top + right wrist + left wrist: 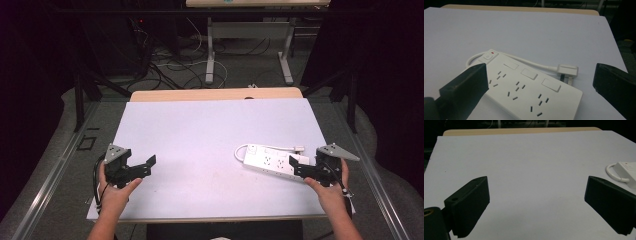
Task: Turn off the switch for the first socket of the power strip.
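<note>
Though the high view puts the right tool (299, 170) at the near end of the power strip (267, 162) on the tabletop (200, 135), nothing is gripped yet. In the left gripper view, the left tool (536, 202) gapes empty. In the right gripper view, wide jaws flank the strip, its plug (567, 70) loose; I judge the work barely begun.

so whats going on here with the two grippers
A person holds a gripper in each hand over a white table. The right gripper is open at the near end of a white power strip, jaws either side, not gripping it. Its plug lies unplugged beside it. The left gripper is open over bare table.
</note>
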`<state>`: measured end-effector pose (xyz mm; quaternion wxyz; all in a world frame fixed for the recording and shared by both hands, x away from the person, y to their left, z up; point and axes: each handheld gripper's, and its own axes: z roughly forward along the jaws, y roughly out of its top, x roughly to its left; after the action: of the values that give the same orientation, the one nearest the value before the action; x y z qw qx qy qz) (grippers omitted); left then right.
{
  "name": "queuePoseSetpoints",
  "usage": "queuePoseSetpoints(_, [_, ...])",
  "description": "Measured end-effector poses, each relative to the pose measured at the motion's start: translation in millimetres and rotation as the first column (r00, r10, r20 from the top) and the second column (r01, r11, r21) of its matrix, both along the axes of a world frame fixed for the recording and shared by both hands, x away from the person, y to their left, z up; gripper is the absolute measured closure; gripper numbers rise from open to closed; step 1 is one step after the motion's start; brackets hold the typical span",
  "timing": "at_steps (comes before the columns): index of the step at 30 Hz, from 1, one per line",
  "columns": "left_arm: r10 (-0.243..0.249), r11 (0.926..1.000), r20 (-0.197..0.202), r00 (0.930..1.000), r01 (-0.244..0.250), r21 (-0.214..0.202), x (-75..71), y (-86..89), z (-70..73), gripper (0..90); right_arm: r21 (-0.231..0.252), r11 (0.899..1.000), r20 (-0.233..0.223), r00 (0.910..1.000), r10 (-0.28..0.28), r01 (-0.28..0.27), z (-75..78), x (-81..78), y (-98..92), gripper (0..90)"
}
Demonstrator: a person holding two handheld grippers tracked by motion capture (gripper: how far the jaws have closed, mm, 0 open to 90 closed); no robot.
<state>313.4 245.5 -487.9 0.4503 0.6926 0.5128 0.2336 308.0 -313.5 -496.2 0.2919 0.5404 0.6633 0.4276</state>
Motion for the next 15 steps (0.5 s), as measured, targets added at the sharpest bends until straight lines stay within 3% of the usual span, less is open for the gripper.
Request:
queuePoseSetpoints(11, [0.02, 0.9997, -0.008, 0.9998, -0.02, -0.015, 2.0, 6.8, -2.5, 5.8, 0.012, 0.999, -0.018, 0.9986, -0.049, 0.049, -16.6, 3.1, -15.5, 0.0])
queuePoseSetpoints(15, [0.026, 0.9996, -0.011, 0.9996, -0.026, -0.015, 2.7, 8.6, -4.1, 5.8, 0.021, 0.997, -0.045, 0.9965, -0.07, 0.071, -21.6, 2.9, -18.6, 0.9])
